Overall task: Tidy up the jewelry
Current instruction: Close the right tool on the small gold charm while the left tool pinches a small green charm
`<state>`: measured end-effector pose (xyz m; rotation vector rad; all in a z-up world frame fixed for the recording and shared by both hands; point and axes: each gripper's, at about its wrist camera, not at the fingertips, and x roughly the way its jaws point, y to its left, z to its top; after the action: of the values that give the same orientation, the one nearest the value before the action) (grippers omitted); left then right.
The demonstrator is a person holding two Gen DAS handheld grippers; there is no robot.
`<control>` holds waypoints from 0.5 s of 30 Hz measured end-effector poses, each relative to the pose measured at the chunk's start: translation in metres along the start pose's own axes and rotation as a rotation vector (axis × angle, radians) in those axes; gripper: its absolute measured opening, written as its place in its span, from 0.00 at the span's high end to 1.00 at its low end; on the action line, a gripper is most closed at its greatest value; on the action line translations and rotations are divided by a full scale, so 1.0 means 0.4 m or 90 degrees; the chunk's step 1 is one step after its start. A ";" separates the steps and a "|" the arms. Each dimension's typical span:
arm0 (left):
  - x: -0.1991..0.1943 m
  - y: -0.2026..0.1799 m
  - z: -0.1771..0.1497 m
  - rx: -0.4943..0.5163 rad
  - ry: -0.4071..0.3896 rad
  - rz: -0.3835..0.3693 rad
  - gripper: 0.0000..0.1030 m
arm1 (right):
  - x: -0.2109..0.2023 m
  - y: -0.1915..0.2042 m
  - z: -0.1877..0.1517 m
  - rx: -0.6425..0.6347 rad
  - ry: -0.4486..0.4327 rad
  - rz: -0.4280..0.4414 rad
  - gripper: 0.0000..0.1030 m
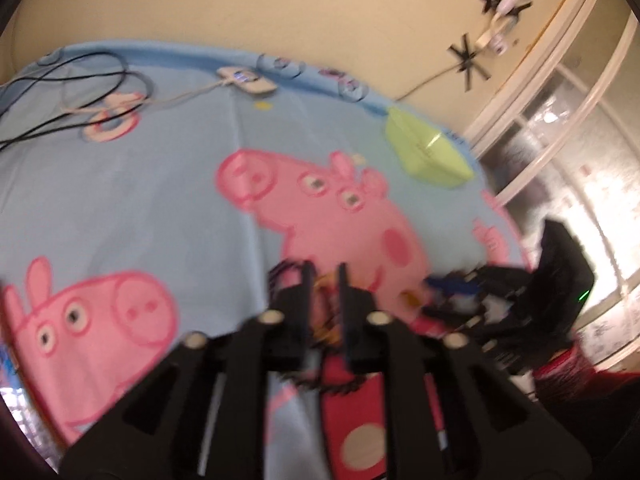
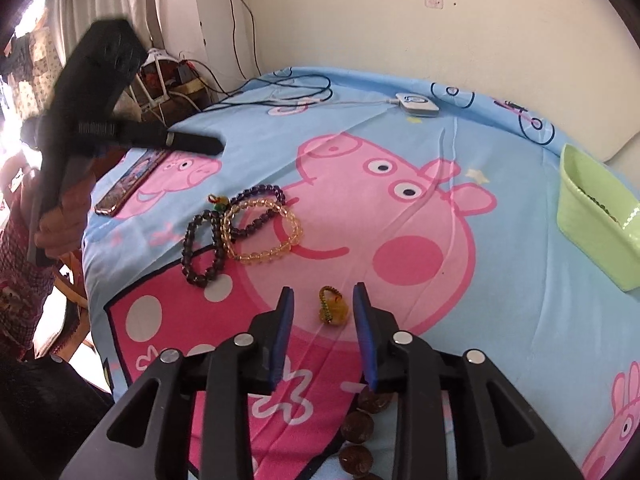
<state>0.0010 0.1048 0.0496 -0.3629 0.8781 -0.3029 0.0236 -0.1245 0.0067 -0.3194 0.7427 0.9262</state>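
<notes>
Nearest the right wrist camera, the right gripper (image 2: 323,304) hovers with its blue-padded fingers (image 2: 285,308) spread apart around a small yellow charm with a braided loop (image 2: 332,307) lying on the blue cartoon-pig bedsheet (image 2: 500,320), brown round beads (image 2: 358,428) just below. Farther off lie a dark purple bead bracelet (image 2: 200,248) and a clear yellow bead bracelet (image 2: 260,232), overlapping. A pale green plastic bin (image 2: 592,224) sits far right; the blurred left gripper (image 1: 324,280) has narrowly parted fingers, their hold unclear.
</notes>
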 end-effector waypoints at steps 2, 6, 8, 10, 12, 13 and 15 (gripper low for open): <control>0.003 0.022 -0.029 -0.015 0.005 0.021 0.52 | 0.003 -0.008 0.001 0.010 -0.002 0.002 0.92; 0.027 0.045 -0.061 -0.008 0.023 0.035 0.53 | 0.027 -0.018 0.003 0.026 0.011 0.000 0.92; 0.041 0.044 -0.072 0.000 0.034 0.031 0.68 | 0.035 -0.010 -0.001 0.024 0.019 0.004 0.92; 0.059 0.039 -0.082 0.021 0.046 0.042 0.90 | 0.038 0.001 -0.007 0.008 0.022 -0.003 0.92; 0.052 0.045 -0.080 0.018 0.035 0.031 1.00 | 0.037 0.011 -0.013 -0.007 0.018 -0.013 0.92; 0.046 0.047 -0.075 0.011 0.029 0.032 1.00 | 0.037 0.013 -0.015 -0.010 0.017 -0.015 0.92; 0.021 0.056 -0.057 -0.001 0.005 0.030 1.00 | 0.036 0.015 -0.017 -0.012 0.017 -0.017 0.92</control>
<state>-0.0095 0.1172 0.0209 -0.3425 0.8941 -0.2598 0.0214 -0.1160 -0.0080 -0.3580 0.7535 0.9052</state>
